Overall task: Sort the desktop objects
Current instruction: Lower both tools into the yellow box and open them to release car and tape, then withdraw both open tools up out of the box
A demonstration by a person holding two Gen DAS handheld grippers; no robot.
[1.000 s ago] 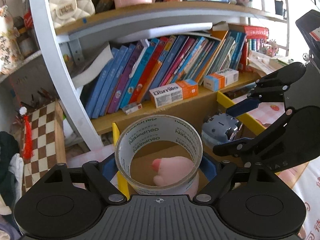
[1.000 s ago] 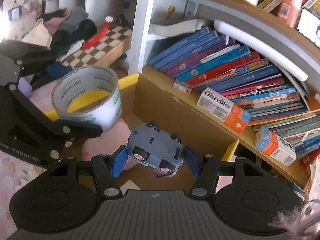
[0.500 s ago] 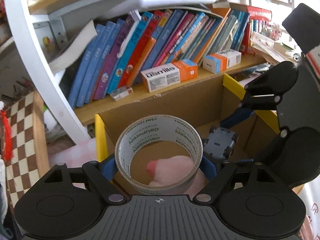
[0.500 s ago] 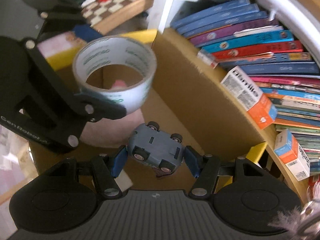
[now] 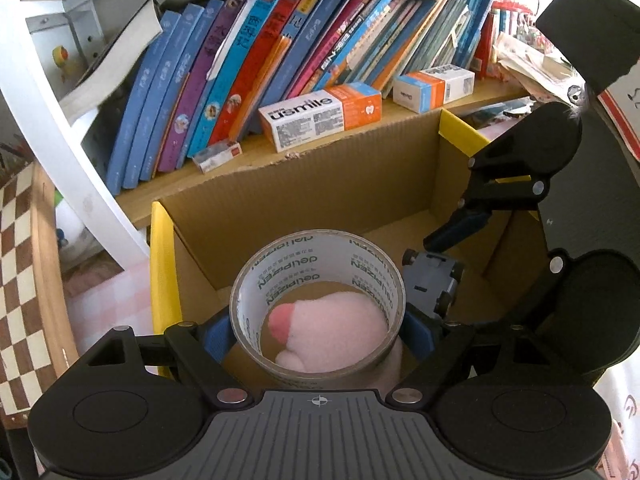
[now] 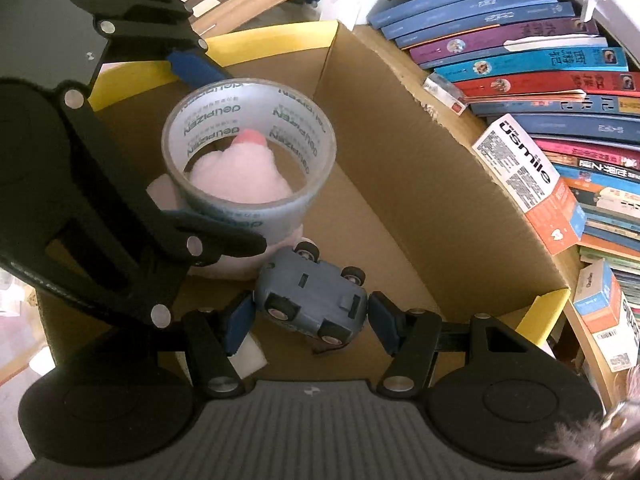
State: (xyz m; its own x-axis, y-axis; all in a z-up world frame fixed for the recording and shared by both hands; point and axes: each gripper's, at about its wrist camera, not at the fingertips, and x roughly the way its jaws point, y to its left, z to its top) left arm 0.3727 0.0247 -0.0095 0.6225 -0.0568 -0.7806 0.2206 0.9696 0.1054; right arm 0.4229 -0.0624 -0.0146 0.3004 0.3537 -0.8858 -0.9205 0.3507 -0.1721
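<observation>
My left gripper [image 5: 318, 330] is shut on a roll of clear tape [image 5: 316, 276] and holds it inside an open cardboard box [image 5: 304, 196] with yellow flaps. A pink plush toy [image 5: 326, 330] lies on the box floor under the roll. My right gripper [image 6: 312, 318] has its blue pads [image 6: 238, 320] a little apart from a grey toy car [image 6: 312, 304], which lies wheels-up low in the box. The tape roll [image 6: 248, 148], the plush [image 6: 240, 178] and the left gripper [image 6: 216, 140] also show in the right wrist view.
The box [image 6: 432, 200] stands against a wooden shelf of leaning books [image 5: 280, 60], with an orange-and-white usmile carton [image 5: 320, 114] and a smaller carton [image 5: 434, 88] on the ledge. A chessboard [image 5: 16, 272] lies at the left. A white block [image 6: 250, 354] lies in the box.
Both grippers have moved down into the box with the tape and the car. The right gripper's pads have spread apart from the car.
</observation>
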